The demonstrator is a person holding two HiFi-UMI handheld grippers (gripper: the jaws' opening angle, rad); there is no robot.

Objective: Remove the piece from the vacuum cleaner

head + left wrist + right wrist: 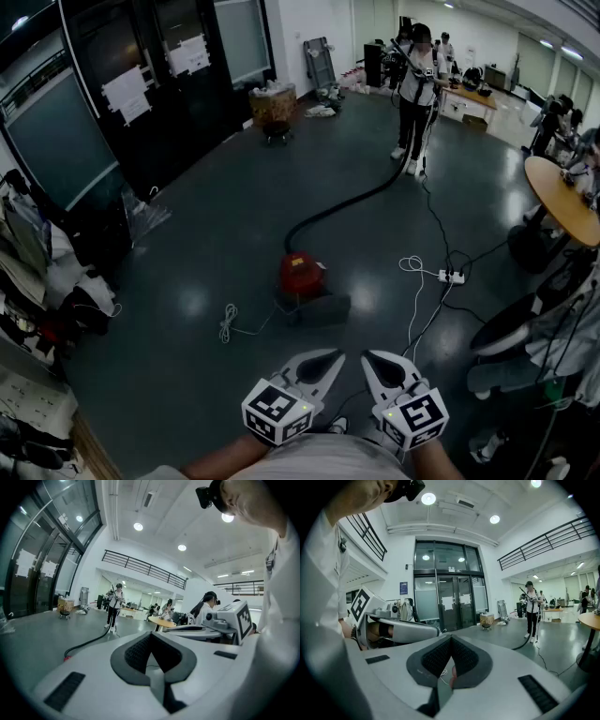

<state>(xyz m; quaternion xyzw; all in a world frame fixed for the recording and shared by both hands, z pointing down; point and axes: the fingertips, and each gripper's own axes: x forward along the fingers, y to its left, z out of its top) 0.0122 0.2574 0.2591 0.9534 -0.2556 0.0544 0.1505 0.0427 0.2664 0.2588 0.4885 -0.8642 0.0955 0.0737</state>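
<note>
A red vacuum cleaner (pixel 302 272) stands on the dark floor in the head view, well ahead of both grippers. A grey flat part (pixel 319 307) lies against its near side. Its black hose (pixel 361 199) runs away to a person (pixel 415 89) who holds the far end. My left gripper (pixel 323 360) and right gripper (pixel 375 362) hover side by side low in the view, both shut and empty, far short of the vacuum. The left gripper view shows the hose (pixel 89 644) and a red bit of the vacuum (pixel 68 657) beyond the gripper (pixel 151 635). The right gripper (pixel 451 638) also has its jaws met.
A white cable (pixel 228 323) lies left of the vacuum, and a power strip (pixel 453 277) with cords to its right. A round wooden table (pixel 562 197) and chairs stand at the right. Clutter lines the left wall, and a wheeled basket (pixel 273 108) stands by the dark glass doors.
</note>
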